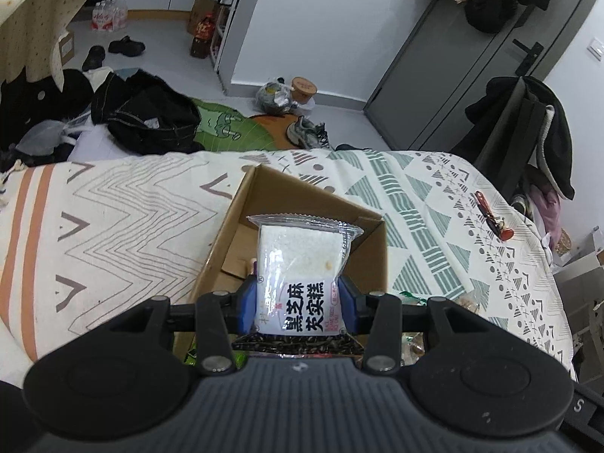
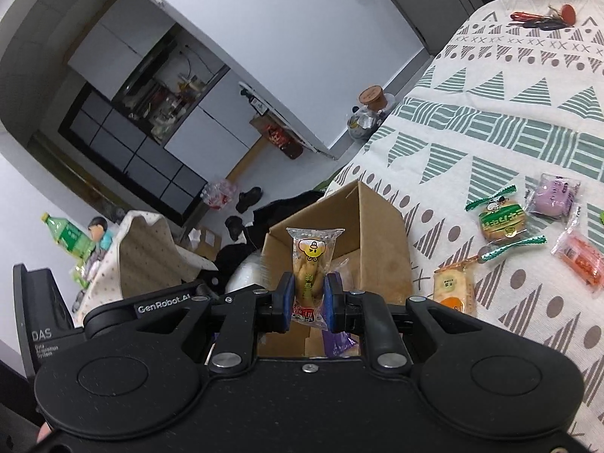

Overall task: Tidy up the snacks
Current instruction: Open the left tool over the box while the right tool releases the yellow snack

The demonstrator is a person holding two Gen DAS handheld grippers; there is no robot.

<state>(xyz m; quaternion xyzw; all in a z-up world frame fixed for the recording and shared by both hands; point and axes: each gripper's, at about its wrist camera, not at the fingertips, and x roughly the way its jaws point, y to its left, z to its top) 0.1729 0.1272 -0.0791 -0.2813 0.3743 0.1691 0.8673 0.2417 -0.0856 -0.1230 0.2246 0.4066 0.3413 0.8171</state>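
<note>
1. My left gripper (image 1: 299,307) is clamped on a white cake pack (image 1: 302,275), its blue pads pressed on both sides of the printed lower part.
2. That pack stands upright between my fingers, serrated top edge up, held above the open box (image 1: 372,255).
3. The box sits on the patterned cloth (image 1: 113,219) and its flaps are up. Under the left gripper I see part of a dark seed bag (image 1: 294,345) in the near end of the box.
4. My right gripper (image 2: 308,298) is closed on a thin snack (image 2: 310,264) in a clear wrapper with a yellow cartoon face near the top.
5. This snack also stands upright, held over the same box (image 2: 381,241), which shows a purple pack (image 2: 336,341) low inside.
6. On the cloth (image 2: 490,120) to the right of the box lie loose snacks: an orange cracker pack (image 2: 453,290) just beside the box, a green-twisted cookie (image 2: 502,221), a purple bun (image 2: 553,196), and a red pack (image 2: 579,258).
7. Keys (image 2: 543,19) lie well apart from them at the far edge of the cloth; the left view shows them too (image 1: 490,217).
</note>
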